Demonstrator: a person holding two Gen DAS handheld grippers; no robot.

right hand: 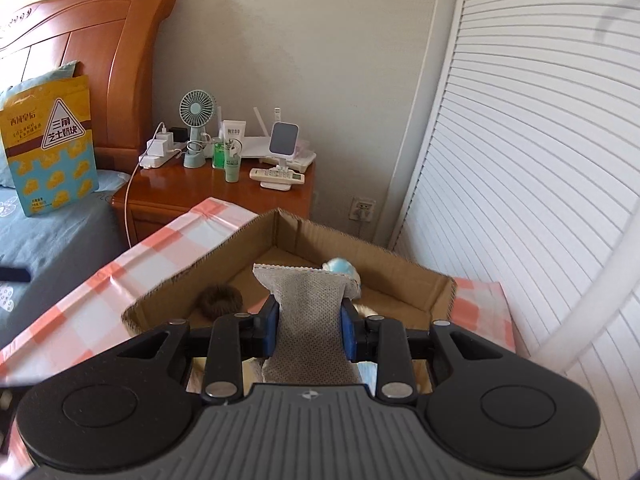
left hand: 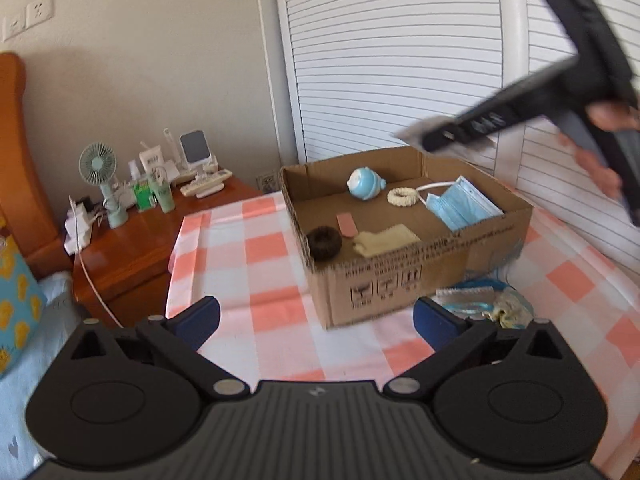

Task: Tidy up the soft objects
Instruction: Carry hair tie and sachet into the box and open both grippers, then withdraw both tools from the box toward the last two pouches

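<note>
My right hand-held gripper (right hand: 308, 330) is clamped on a grey cloth (right hand: 306, 312), its blue pads (right hand: 271, 330) pressing the fabric from both sides so that it bunches at the middle and fans out above. I hold it over the near edge of an open cardboard box (right hand: 400, 276) that sits on a table with a pink-and-white checked cover (right hand: 120, 264). From the left wrist view the same gripper (left hand: 424, 136) shows blurred in the air above the box's far right corner, the cloth's pale tip poking from its end.

My left hand-held gripper (left hand: 316, 316) hangs wide open and holds nothing, low over the checked cover just in front of the box (left hand: 400, 280).

Inside the box lie several soft things — a light blue round toy (left hand: 365, 184) at the back, a cream braided ring (left hand: 403, 197) beside it, a stack of blue face masks (left hand: 460, 206) leaning in the right corner, a brown fuzzy ring (left hand: 324, 242) at the front left, a small pink piece (left hand: 346, 225) and a folded pale yellow cloth (left hand: 386, 242).

Outside the box, against its front right corner, a loose heap of blue and yellowish soft items (left hand: 486, 300) rests on the cover.

Beyond the table stands a wooden nightstand (right hand: 208, 188) carrying a small green fan (right hand: 197, 128) and a remote (right hand: 277, 176).
</note>
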